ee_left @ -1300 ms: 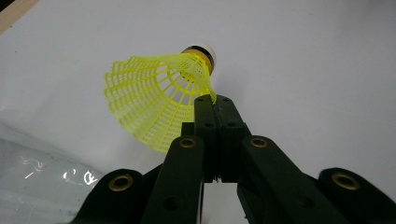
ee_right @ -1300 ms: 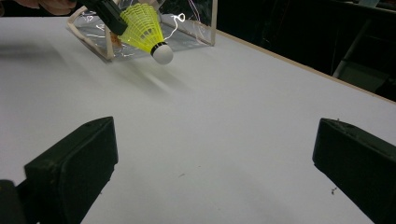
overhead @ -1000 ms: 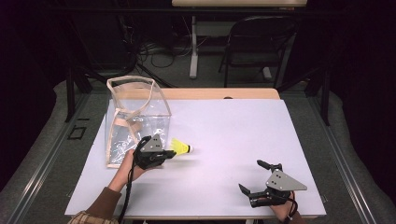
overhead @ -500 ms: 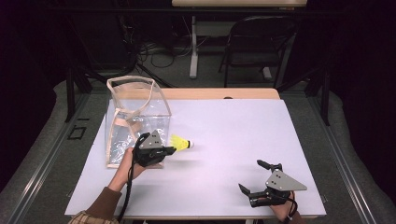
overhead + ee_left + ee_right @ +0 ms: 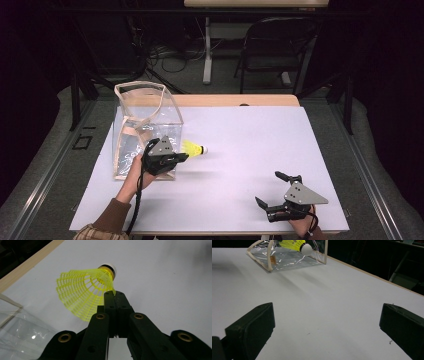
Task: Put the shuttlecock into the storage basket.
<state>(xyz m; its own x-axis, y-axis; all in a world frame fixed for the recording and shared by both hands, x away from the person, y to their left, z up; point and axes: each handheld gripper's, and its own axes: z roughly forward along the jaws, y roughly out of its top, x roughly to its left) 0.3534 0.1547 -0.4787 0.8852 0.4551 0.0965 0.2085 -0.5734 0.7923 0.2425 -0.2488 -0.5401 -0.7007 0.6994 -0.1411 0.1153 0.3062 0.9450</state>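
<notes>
white table top (image 5: 260,145), wooden far edge (image 5: 235,100), black chair (image 5: 272,50) far right, cables on floor (image 5: 172,52) far left

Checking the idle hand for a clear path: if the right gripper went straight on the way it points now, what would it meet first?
Probably nothing soon: the right gripper, fingers open, looks along bare white table. The first thing in line seems the clear bag beside the yellow shuttlecock, though depth is hard to judge.

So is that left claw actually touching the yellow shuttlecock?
Touching. In the left gripper view, the left gripper has its jaws closed together on the edge of the yellow shuttlecock's mesh skirt.
</notes>
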